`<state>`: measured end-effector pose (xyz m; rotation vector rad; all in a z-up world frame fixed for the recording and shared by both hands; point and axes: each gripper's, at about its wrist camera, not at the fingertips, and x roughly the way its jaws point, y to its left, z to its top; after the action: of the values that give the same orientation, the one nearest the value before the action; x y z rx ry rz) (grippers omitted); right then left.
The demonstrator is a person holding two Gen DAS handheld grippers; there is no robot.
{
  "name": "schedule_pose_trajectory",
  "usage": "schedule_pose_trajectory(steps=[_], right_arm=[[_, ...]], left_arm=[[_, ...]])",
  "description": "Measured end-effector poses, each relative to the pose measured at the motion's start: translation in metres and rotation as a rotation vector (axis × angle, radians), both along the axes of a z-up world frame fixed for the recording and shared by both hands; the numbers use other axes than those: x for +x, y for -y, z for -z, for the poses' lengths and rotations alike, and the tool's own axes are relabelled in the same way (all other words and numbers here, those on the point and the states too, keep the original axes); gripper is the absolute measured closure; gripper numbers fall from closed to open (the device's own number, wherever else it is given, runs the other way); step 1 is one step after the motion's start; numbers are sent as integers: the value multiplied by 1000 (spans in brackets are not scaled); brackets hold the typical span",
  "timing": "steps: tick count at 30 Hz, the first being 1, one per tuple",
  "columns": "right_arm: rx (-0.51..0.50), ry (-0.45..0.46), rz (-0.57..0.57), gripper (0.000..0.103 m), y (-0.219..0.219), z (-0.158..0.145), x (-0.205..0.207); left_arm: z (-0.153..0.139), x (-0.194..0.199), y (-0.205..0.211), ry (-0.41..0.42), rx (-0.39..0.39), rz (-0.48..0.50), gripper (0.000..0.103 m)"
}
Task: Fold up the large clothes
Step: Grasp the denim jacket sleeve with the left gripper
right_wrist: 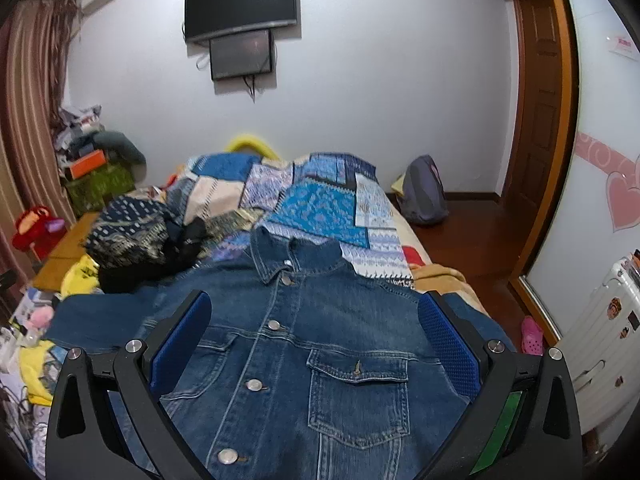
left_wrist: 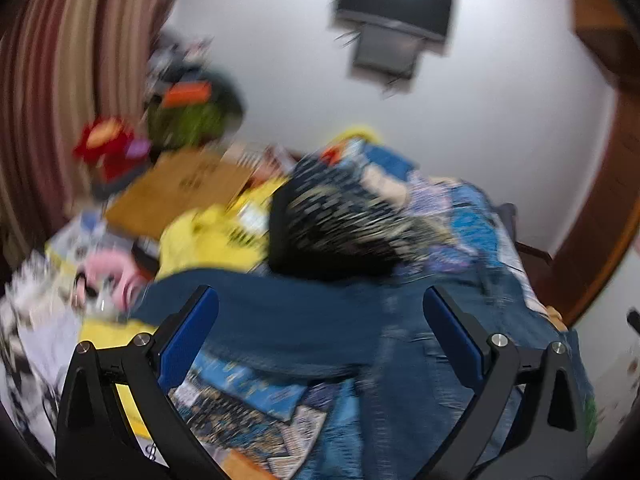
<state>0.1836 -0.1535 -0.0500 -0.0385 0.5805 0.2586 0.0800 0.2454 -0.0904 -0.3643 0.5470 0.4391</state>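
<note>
Left side of bed: striped brown curtain [right_wrist: 28, 92], then clutter, including a red plush toy [right_wrist: 34, 226], a yellow garment [right_wrist: 80, 276] and a dark patterned bundle of cloth [right_wrist: 132, 236] on the patchwork blue quilt [right_wrist: 320, 196].

Left hand-held gripper [left_wrist: 320, 332]: fingers spread wide apart, nothing between them. View is motion-blurred. It is above the sleeve end of the blue denim button-front jacket [right_wrist: 304, 352]; contact with the cloth cannot be told.

Centre: jacket lies face up on the bed, collar toward the far wall, buttons fastened, chest pocket showing. One sleeve stretches out flat toward the clutter side. The other sleeve is hidden.

Right hand-held gripper [right_wrist: 314, 340]: fingers spread wide, empty, poised over the jacket's chest; the button placket runs between the fingers.

Progress, judged: garment laid out and smoothed only. No fold visible yet. Sleeves and body folds all remain.

Right: wooden door frame [right_wrist: 560, 120], white suitcase [right_wrist: 600, 340].
</note>
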Motion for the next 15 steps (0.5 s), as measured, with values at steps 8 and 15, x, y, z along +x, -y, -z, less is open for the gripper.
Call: schedule_pose_trajectory(steps=[8, 15], right_arm=[[-58, -106, 4, 0, -12, 29, 31], [-102, -168, 6, 0, -29, 45, 49]], left_arm=[[94, -17, -127, -113, -355, -191, 0], [156, -28, -195, -51, -661, -243, 6]])
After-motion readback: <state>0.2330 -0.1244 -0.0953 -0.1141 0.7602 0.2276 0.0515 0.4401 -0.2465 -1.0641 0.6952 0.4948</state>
